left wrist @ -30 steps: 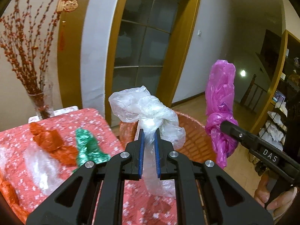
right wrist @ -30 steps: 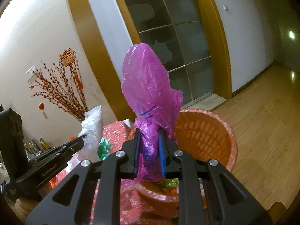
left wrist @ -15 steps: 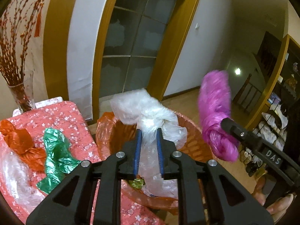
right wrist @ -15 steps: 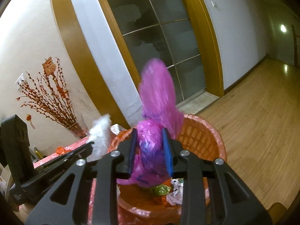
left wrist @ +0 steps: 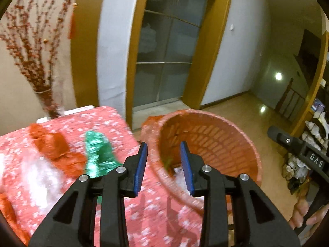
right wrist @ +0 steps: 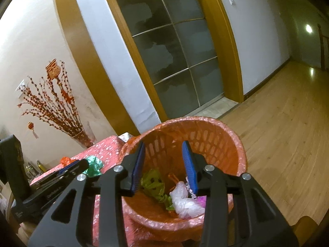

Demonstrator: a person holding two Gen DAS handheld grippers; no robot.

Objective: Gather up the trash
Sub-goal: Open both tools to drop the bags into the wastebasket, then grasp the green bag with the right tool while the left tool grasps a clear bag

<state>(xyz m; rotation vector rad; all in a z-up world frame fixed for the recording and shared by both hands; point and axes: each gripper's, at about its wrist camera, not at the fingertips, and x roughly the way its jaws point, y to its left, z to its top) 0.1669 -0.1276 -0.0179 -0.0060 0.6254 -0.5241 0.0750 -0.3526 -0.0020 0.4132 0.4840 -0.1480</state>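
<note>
Both grippers stand spread wide with nothing between their blue pads. The left gripper (left wrist: 163, 165) hangs over the near rim of the orange trash basket (left wrist: 242, 138), beside the bench (left wrist: 115, 119) with its red flowered cloth. The right gripper (right wrist: 164, 164) is poised above the basket's mouth.

Half a second ago the left gripper pinched a clear plastic bag and the right a pink one; both have been let go. The clear plastic bag (right wrist: 184, 200) now lies inside the basket, with a scrap of the pink bag (right wrist: 201, 201) just beside it and a yellow-green wrapper (right wrist: 153, 182) nearby. On the bench a green bag (left wrist: 98, 154), an orange-red bag (left wrist: 53, 144) and a blurred white bag (left wrist: 39, 177) still wait.
</note>
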